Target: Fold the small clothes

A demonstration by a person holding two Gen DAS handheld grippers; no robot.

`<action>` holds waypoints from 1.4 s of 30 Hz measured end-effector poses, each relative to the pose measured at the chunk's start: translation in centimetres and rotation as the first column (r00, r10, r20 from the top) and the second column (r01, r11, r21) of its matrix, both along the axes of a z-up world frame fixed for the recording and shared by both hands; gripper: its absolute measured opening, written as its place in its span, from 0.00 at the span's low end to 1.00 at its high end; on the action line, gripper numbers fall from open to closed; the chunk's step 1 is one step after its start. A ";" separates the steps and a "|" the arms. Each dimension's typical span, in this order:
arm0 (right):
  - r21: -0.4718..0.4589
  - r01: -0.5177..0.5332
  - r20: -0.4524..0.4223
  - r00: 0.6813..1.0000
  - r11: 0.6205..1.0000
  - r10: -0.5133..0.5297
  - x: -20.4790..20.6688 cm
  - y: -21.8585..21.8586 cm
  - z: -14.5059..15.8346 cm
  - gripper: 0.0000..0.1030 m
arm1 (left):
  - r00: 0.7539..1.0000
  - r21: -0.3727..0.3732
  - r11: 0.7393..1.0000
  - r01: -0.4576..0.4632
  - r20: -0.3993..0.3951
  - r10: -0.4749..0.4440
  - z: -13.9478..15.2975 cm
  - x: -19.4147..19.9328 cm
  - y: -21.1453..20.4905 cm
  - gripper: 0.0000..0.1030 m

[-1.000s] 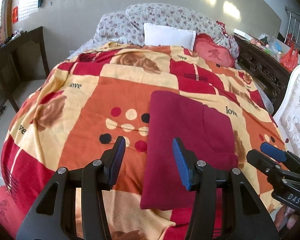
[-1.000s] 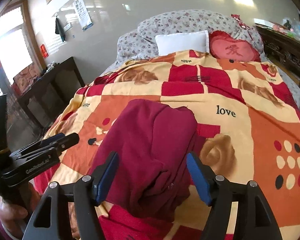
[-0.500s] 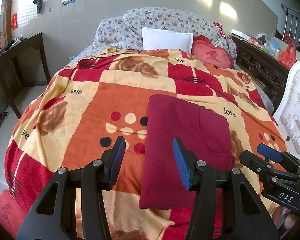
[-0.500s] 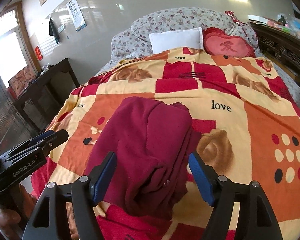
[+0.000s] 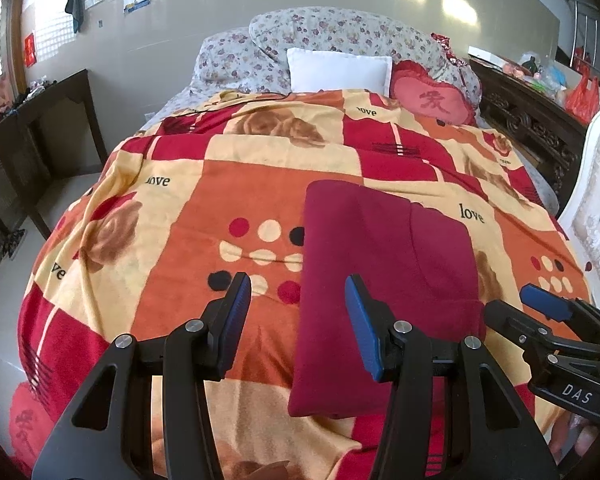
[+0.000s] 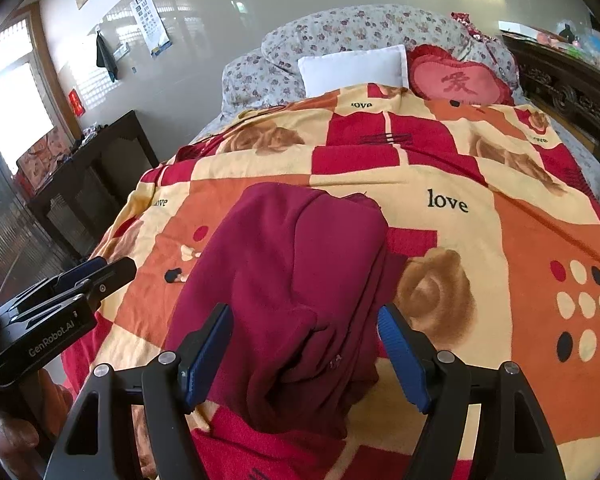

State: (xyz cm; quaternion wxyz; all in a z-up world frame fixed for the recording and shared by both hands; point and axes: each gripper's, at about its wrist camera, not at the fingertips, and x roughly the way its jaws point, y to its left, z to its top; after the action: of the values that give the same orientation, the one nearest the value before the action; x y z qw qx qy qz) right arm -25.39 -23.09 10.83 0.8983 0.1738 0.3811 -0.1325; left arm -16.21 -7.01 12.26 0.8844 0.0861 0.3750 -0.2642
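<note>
Lying folded on blanket [image 5: 228,184]: maroon garment [image 5: 380,264] (both grippers empty).

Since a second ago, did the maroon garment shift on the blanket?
No. In the left wrist view the maroon garment keeps its left edge beside the dot pattern and its far right corner below the "love" print. Only the camera tilted slightly.

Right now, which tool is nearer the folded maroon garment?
Right. The right tool hangs open over the maroon garment's near end, fingers either side of it. The left tool is open beside its left edge, mostly over the blanket.
</note>
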 end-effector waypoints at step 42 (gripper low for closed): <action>0.029 -0.028 -0.032 0.999 0.999 0.029 0.8 0.5 -1.5 0.71 | 0.998 0.024 1.000 -0.003 0.065 0.001 -0.2 0.1 0.0 0.47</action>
State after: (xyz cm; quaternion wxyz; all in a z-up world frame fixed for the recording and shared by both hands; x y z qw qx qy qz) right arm -24.57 -22.62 9.37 0.8913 0.1789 0.3999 -0.1169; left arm -16.16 -7.02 12.08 0.8953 0.1050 0.3494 -0.2557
